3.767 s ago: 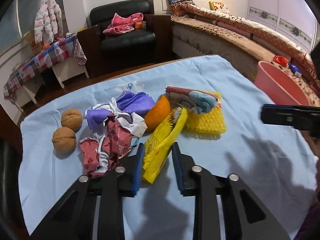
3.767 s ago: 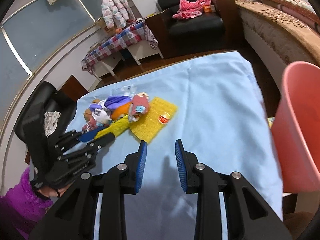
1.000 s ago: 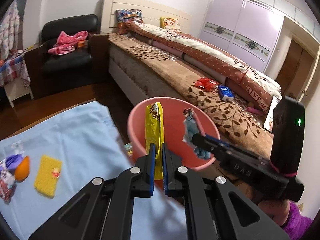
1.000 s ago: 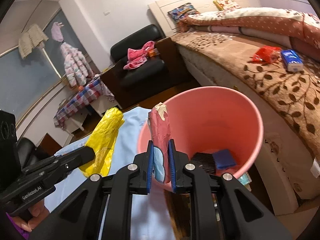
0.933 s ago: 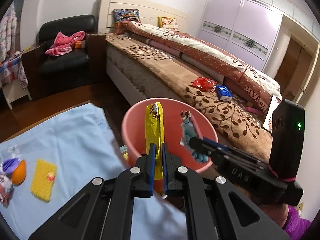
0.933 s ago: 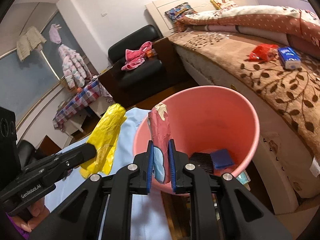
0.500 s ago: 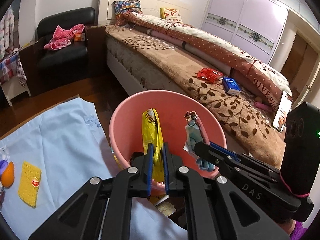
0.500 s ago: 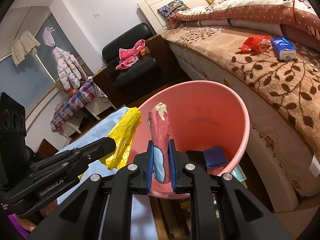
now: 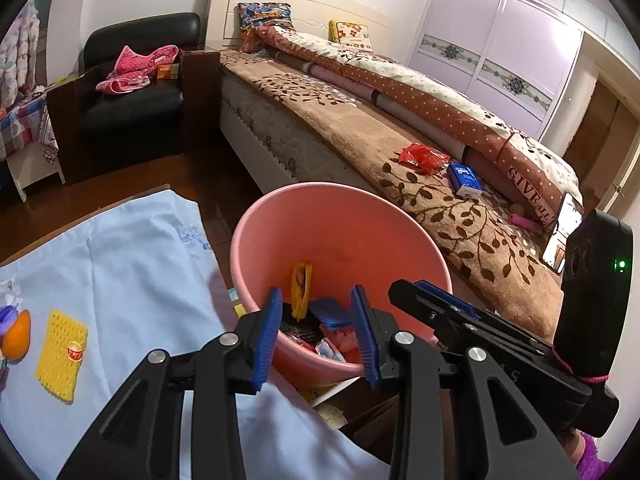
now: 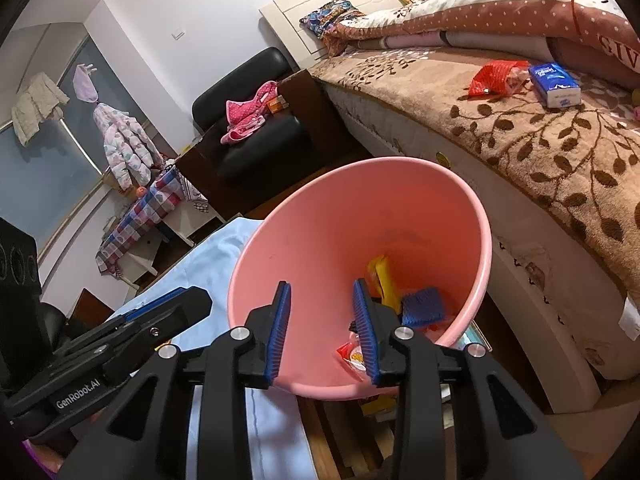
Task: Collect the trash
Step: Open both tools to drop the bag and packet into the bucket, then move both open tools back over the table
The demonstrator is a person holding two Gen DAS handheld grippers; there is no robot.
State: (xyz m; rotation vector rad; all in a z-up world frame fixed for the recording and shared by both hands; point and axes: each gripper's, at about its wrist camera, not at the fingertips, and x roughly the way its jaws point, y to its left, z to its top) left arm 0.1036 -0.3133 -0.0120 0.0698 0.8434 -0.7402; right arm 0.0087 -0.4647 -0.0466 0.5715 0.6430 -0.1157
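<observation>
The pink bin [image 9: 340, 220] stands on the floor between the blue-clothed table [image 9: 120, 264] and the bed. My left gripper [image 9: 316, 294] hangs over its near rim, jaws opening, with nothing between the pads. The yellow wrapper [image 9: 301, 292] has left them and is upright inside the bin [image 10: 340, 232]; the right wrist view shows the yellow wrapper [image 10: 384, 276] too. Beside it my right gripper [image 10: 322, 286] is over the bin as well, jaws opening and empty. A red and white wrapper [image 10: 352, 354] lies at the bottom next to a blue pad [image 10: 422, 306].
On the table's left end remain a yellow foam net [image 9: 60, 356], an orange piece [image 9: 18, 336] and a purple scrap [image 9: 6, 314]. The bed [image 9: 400, 148] runs behind the bin, carrying a red packet [image 9: 424, 158] and a blue tissue pack [image 9: 464, 180]. A black armchair [image 9: 132, 92] stands at the back.
Both grippers went from shut on wrappers to open. The yellow wrapper dropped from the left one into the bin, and the red wrapper left the right one. The left gripper moved closer over the bin.
</observation>
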